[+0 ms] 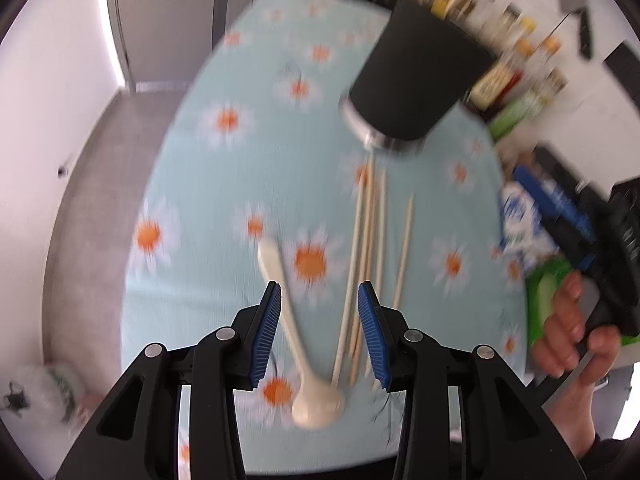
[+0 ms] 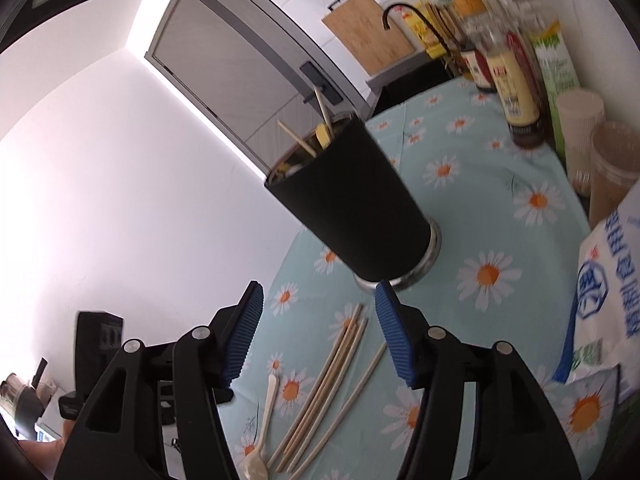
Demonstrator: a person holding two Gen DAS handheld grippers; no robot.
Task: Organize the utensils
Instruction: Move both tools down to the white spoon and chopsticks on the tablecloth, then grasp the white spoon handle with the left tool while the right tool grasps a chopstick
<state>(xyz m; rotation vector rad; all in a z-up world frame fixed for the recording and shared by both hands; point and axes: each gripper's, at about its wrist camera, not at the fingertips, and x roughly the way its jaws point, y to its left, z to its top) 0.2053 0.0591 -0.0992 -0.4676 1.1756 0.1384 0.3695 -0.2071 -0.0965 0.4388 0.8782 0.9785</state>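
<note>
A black utensil holder point(image 1: 416, 76) stands on the daisy tablecloth point(image 1: 224, 184); in the right wrist view the holder point(image 2: 356, 208) has a few chopsticks and a yellow utensil sticking out. Several wooden chopsticks point(image 1: 368, 264) and a cream spoon point(image 1: 296, 328) lie loose on the cloth in front of it. My left gripper point(image 1: 318, 312) is open, hovering over the spoon and chopsticks. My right gripper point(image 2: 318, 328) is open above the chopsticks point(image 2: 332, 396) and spoon point(image 2: 264, 432), just short of the holder.
Sauce bottles and jars point(image 2: 512, 80) line the table's back edge, with paper cups point(image 2: 580, 128) and a white bag point(image 2: 608, 300) at the right. A wooden board point(image 2: 368, 36) leans on the counter. The table edge drops to grey floor point(image 1: 100, 184) on the left.
</note>
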